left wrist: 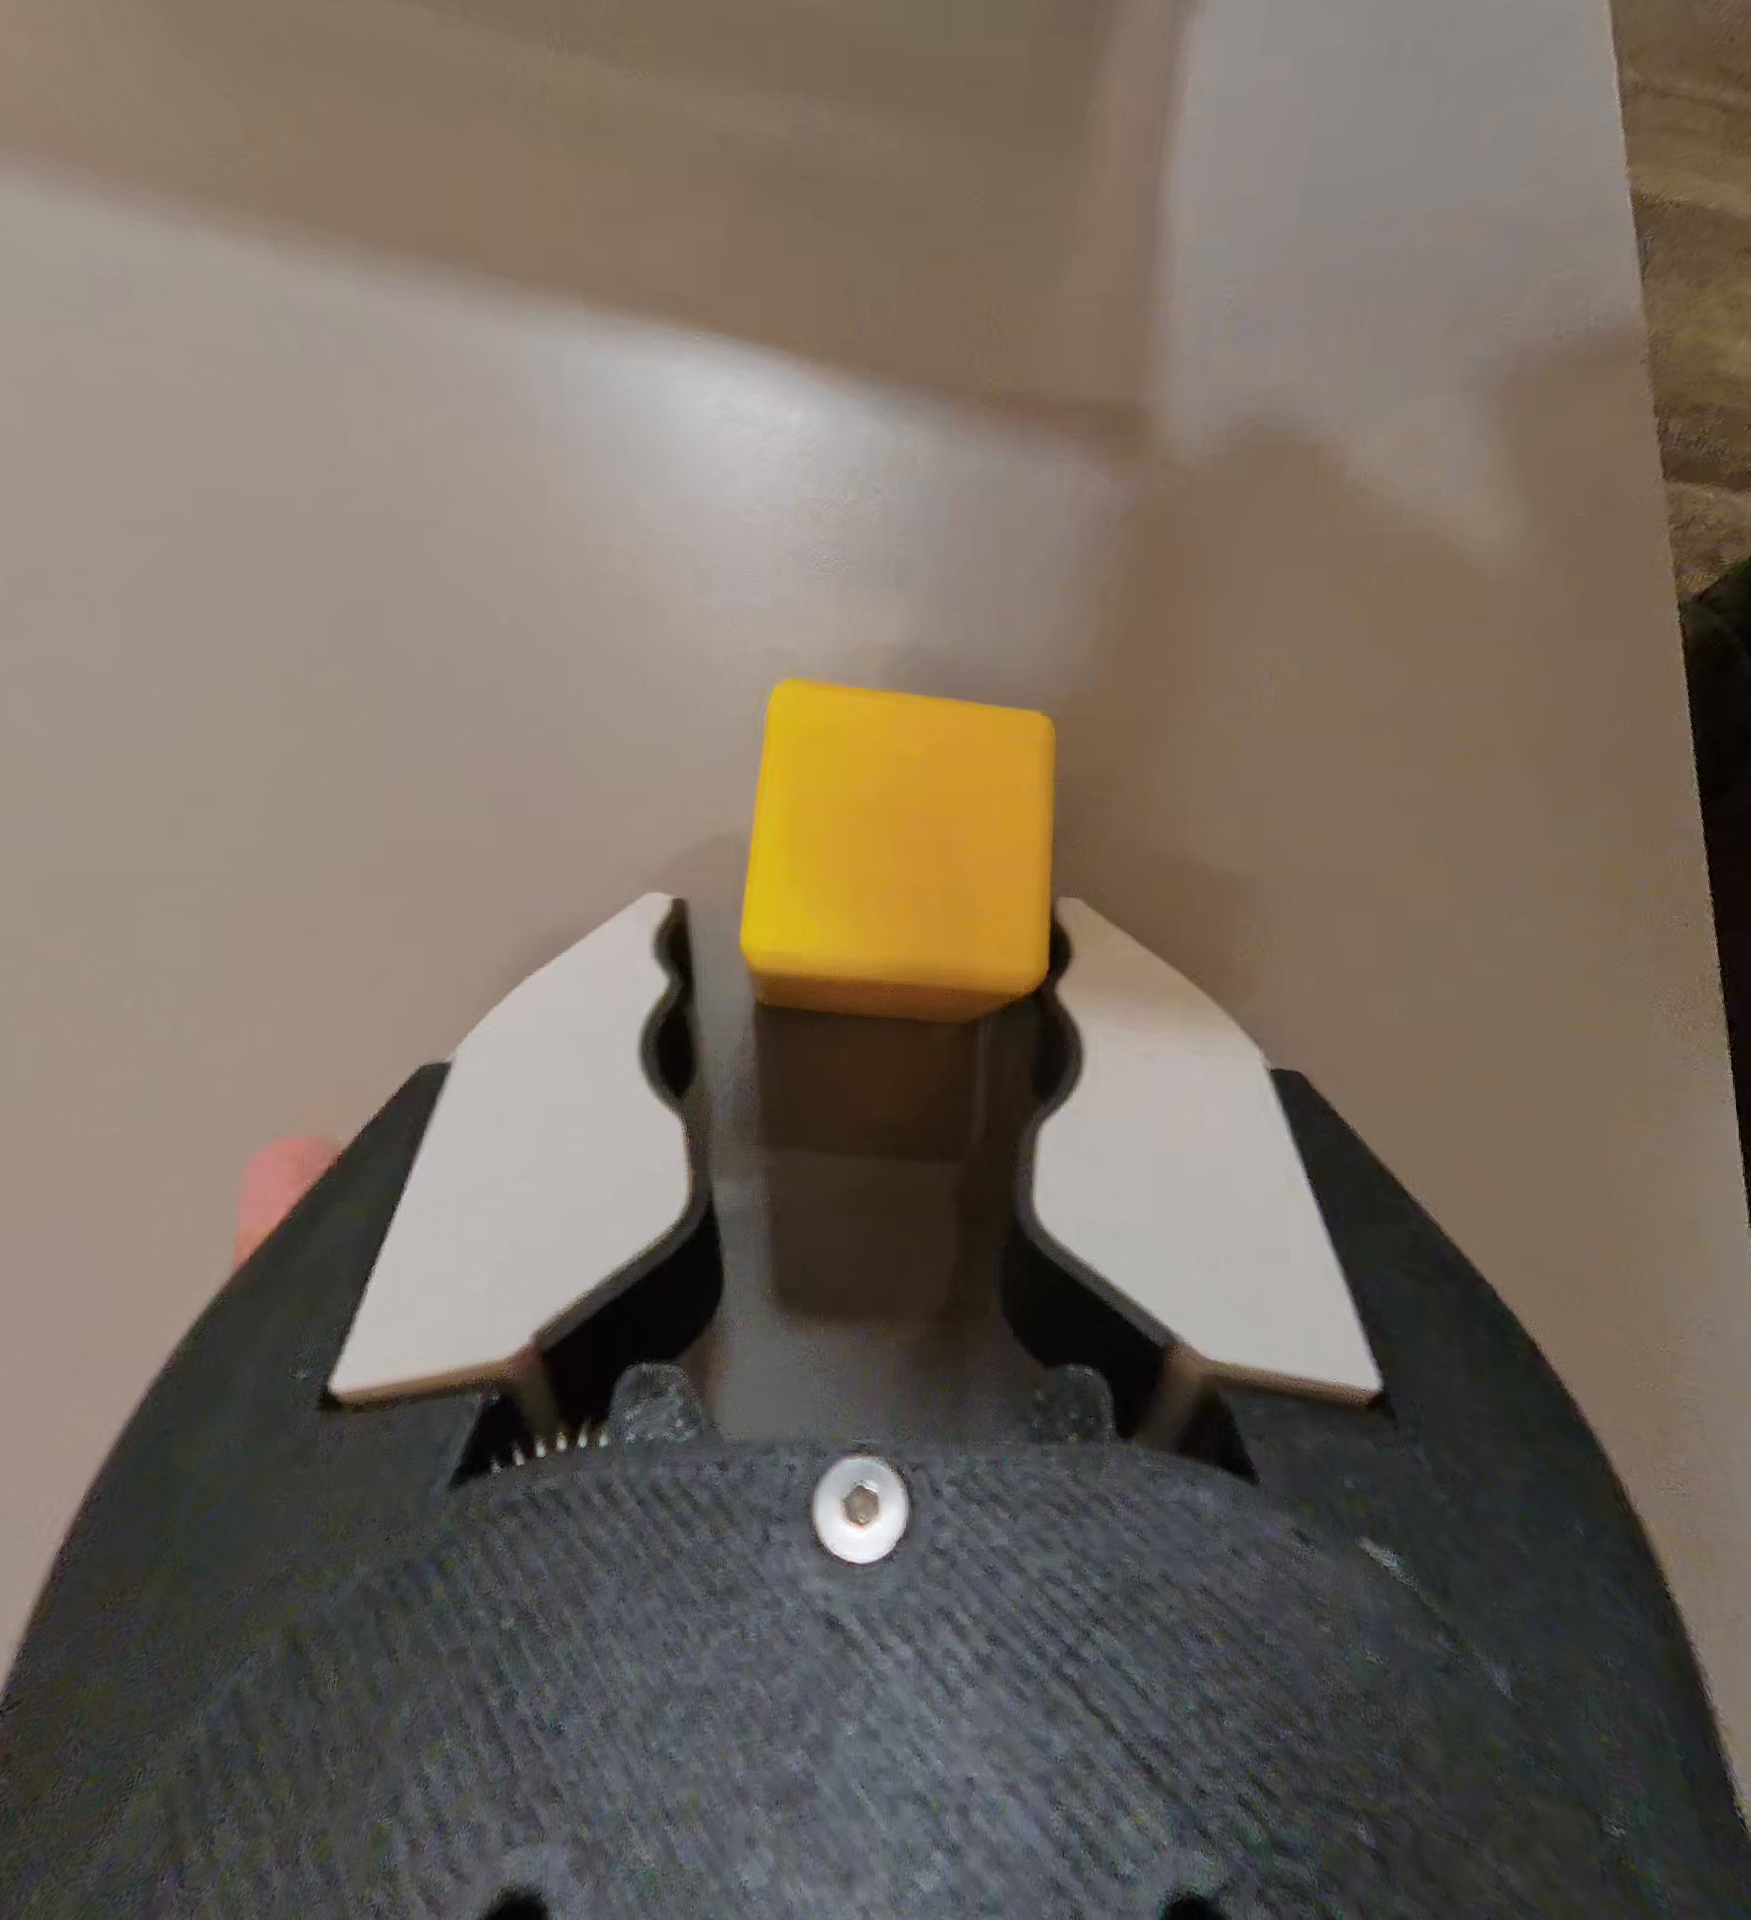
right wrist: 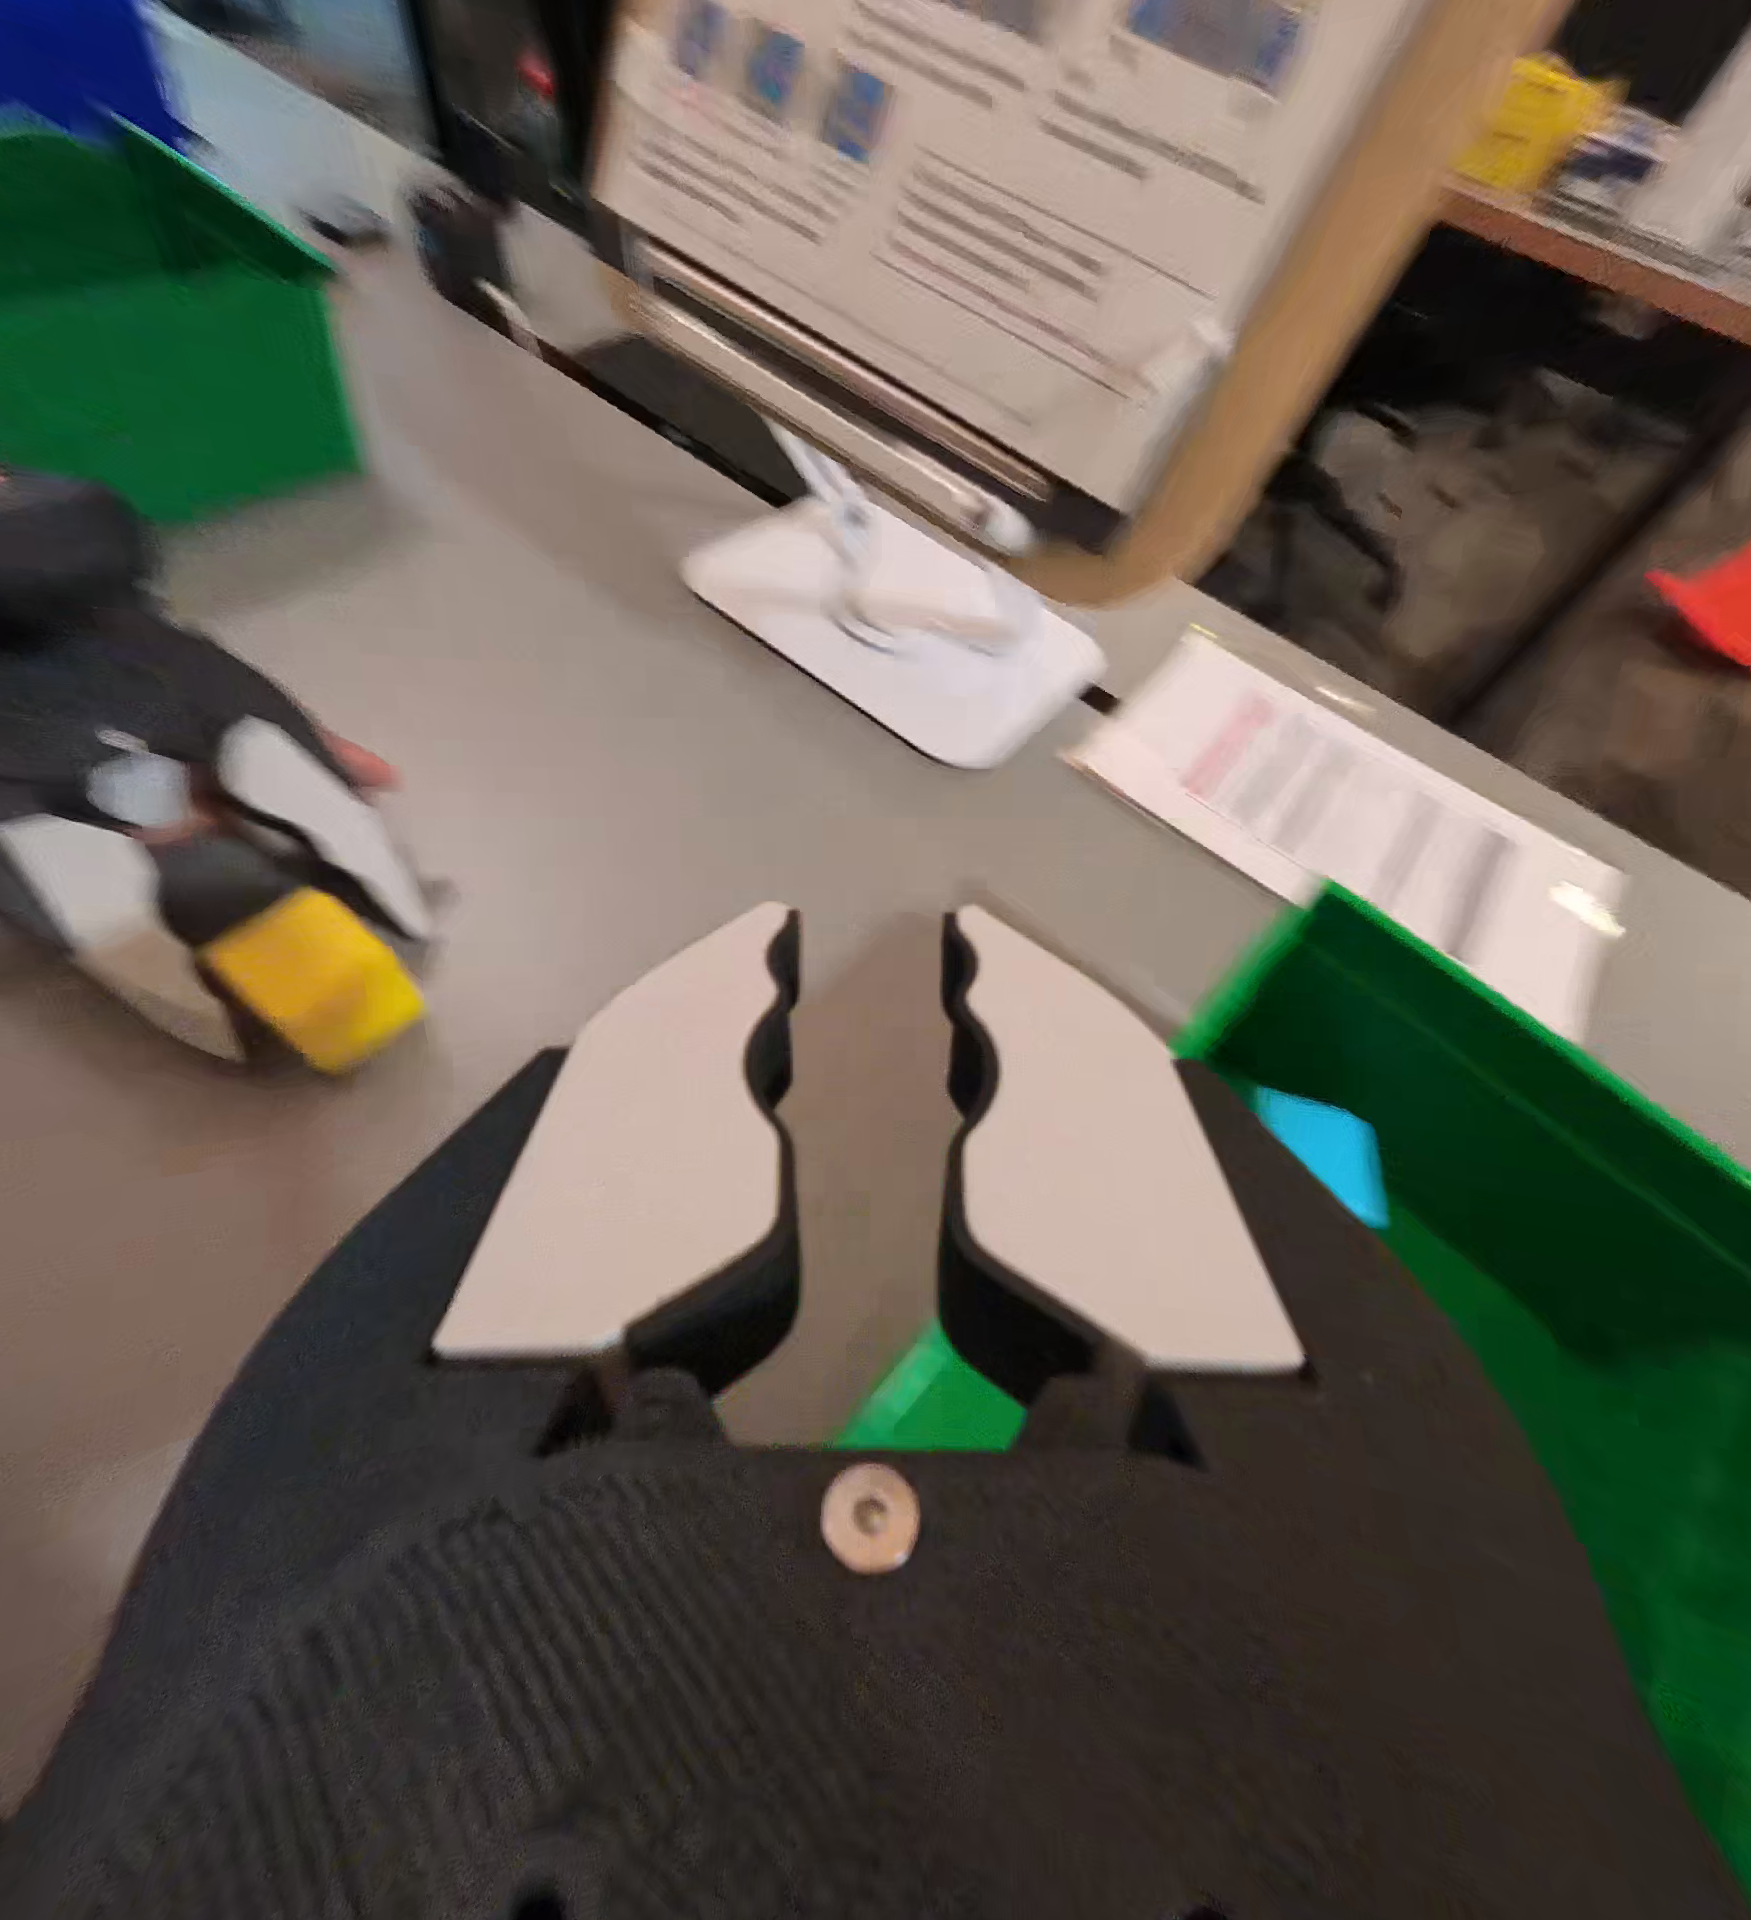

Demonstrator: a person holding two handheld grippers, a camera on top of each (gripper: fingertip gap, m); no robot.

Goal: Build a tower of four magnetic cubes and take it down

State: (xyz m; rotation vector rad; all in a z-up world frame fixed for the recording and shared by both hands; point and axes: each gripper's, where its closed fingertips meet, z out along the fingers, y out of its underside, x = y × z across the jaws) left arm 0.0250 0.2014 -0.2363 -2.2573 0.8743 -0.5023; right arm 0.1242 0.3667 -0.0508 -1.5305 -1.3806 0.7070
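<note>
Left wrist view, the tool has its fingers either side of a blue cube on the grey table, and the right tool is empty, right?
Not quite: the cube is yellow, not blue, as the left wrist view shows. The left tool does have its fingers either side of it on the grey table, and the right tool is empty.

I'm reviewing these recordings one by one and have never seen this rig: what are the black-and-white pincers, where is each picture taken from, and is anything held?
There is no robot arm. A person holds one pair of hand tongs in each hand, and each pair carries a camera looking forward along its two fingers.

The left wrist view shows the left tongs open around a yellow cube resting on the grey table. The cube sits between the fingertips, close to the right-hand one; whether it is gripped is unclear.

The right wrist view is blurred. The right tongs are open and empty, above the table beside a green bin with something light blue inside. Farther off lie a white stand base, a printed sheet and another green bin.
</note>
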